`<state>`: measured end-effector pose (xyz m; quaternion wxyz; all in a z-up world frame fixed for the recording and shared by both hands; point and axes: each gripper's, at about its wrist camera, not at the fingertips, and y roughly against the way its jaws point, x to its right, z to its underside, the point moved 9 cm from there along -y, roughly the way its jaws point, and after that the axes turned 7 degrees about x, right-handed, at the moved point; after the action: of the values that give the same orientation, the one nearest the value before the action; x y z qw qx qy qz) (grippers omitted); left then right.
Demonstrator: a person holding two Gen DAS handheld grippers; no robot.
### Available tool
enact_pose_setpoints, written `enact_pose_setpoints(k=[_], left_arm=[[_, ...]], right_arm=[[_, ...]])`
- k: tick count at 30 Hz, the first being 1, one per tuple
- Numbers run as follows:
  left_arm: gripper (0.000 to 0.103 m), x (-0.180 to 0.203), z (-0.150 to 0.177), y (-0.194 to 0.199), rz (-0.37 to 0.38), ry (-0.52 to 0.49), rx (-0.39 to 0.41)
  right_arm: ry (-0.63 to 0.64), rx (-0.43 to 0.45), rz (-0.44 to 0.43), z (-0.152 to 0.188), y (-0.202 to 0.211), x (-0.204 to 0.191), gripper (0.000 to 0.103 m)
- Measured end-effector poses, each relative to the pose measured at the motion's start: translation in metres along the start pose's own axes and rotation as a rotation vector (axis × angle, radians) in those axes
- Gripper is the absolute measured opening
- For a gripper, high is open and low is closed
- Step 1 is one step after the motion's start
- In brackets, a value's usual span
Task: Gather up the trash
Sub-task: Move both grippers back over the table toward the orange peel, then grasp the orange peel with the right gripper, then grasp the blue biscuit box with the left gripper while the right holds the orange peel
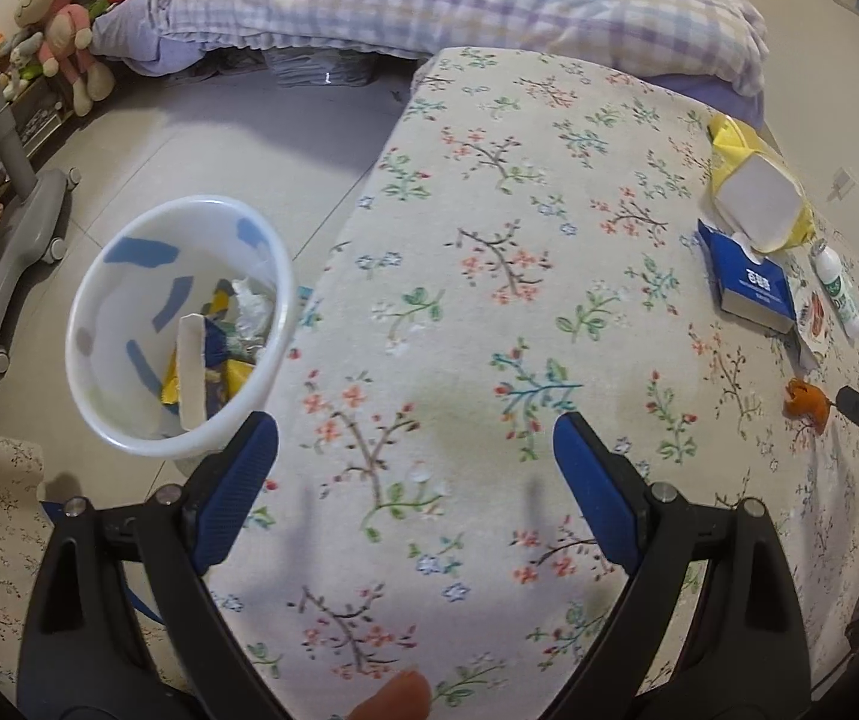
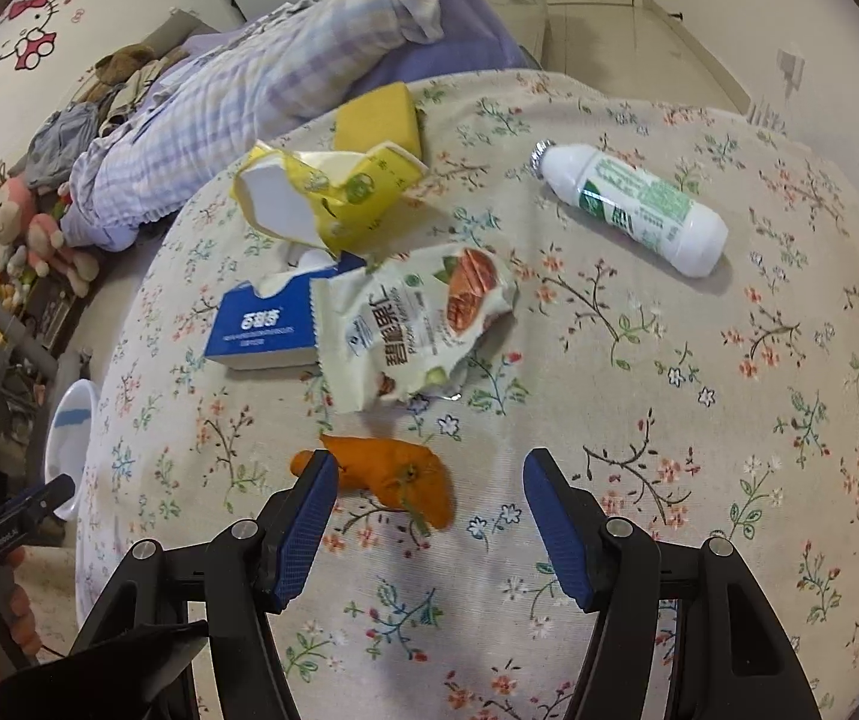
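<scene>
I kept the right gripper (image 2: pixel 426 516) pointing steeply down over the near part of the tabletop (image 2: pixel 699 420), with its jaws wide and nothing between them. The orange peel (image 2: pixel 396 474) lay just under the left blue pad, partly hidden by it, so I judged that this peel was the piece I was lining up to take. The pads did not press on it yet.

The peel looked curled and thin, bright orange, with a small green stalk at one end. I think it would be soft and light to pinch.

Further from me lay an opened snack packet (image 2: pixel 411 324), a blue tissue box (image 2: pixel 264 327), a torn yellow carton (image 2: pixel 333 198), a yellow sponge (image 2: pixel 378 117) and a white bottle (image 2: pixel 633 207) on its side, towards the far edge.

The left gripper (image 1: pixel 414 456) also had wide, empty jaws over a bare part of the flowered cloth. Just beside the left edge stood the white bin (image 1: pixel 180 324) on the floor, already holding some wrappers and paper. I suppose it stood there so trash could go straight in.
</scene>
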<state>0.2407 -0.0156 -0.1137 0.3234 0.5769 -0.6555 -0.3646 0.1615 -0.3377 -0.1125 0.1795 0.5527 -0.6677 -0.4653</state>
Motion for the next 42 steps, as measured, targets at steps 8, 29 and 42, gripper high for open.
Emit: enact_pose_setpoints(k=[8,29,42], left_arm=[[0.093,0.025,0.0,-0.005,0.002,-0.041,-0.002],[0.093,0.118,0.009,-0.011,0.039,-0.298,0.023],[0.093,0.204,-0.044,-0.032,0.173,-0.567,0.096]], right_arm=[[-0.019,-0.053,-0.04,0.005,-0.022,-0.009,0.059],[-0.074,-0.015,-0.024,0.0,0.016,0.016,0.023],[-0.193,0.013,-0.03,0.0,0.041,0.085,0.023]])
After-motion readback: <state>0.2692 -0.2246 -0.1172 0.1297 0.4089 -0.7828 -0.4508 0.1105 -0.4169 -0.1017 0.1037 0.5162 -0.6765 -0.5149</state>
